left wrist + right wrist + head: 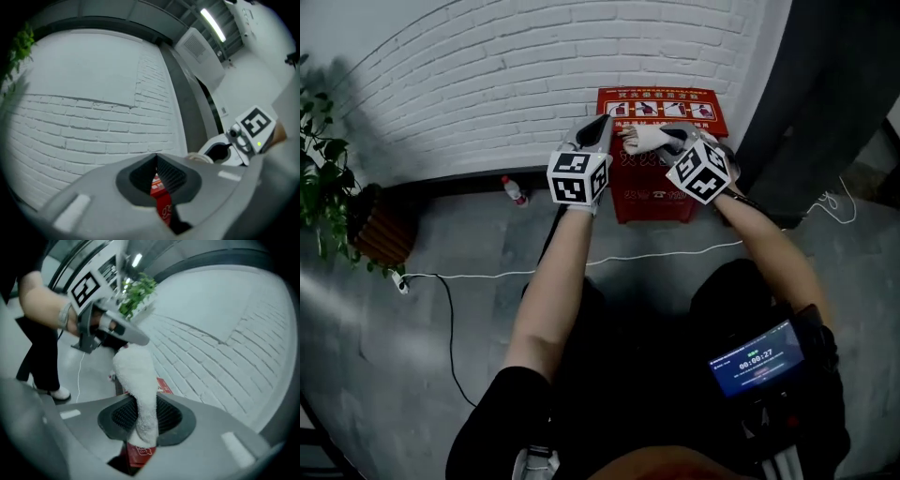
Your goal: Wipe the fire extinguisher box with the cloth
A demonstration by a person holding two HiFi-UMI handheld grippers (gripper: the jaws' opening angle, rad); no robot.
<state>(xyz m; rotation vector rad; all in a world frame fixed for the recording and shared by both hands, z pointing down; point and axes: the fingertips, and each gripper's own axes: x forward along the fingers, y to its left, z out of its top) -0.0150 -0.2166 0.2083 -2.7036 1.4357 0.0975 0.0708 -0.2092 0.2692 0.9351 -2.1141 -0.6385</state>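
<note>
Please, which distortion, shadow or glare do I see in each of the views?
Head view: even light, a soft shadow on the brick wall above the plant. Left gripper view: fisheye bend, dark corners, a glaring ceiling lamp. Right gripper view: same bend, the cloth sharp.

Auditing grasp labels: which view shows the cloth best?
Right gripper view: the cloth fills the centre, clamped in the right gripper. The head view shows it small, over the fire extinguisher box, partly hidden by the right gripper. The left gripper view shows only a pale sliver, possibly cloth.
</note>
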